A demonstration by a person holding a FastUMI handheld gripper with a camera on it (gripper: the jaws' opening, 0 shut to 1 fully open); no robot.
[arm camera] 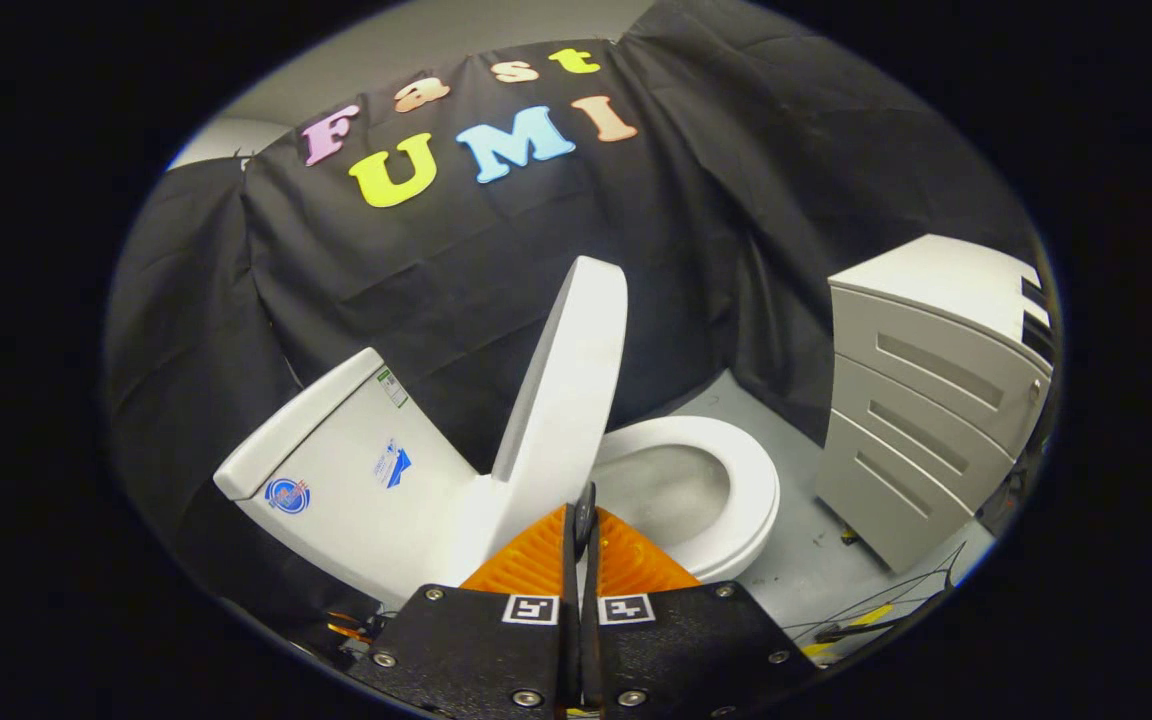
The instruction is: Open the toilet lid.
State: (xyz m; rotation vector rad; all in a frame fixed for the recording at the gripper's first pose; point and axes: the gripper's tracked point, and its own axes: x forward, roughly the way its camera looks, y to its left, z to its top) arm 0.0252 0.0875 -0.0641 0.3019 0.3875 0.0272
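The gripper (582, 520) is rolled slightly sideways, its jaws pressed together, seemingly with nothing between them.

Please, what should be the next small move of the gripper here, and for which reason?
Probably a small push further toward the tank, or simply drawing back. The lid already stands raised above the seat, and the bowl is uncovered. The gripper is shut with nothing between its fingers, its tips close to the lid's lower edge. Whether the lid leans steadily on the tank I cannot tell.
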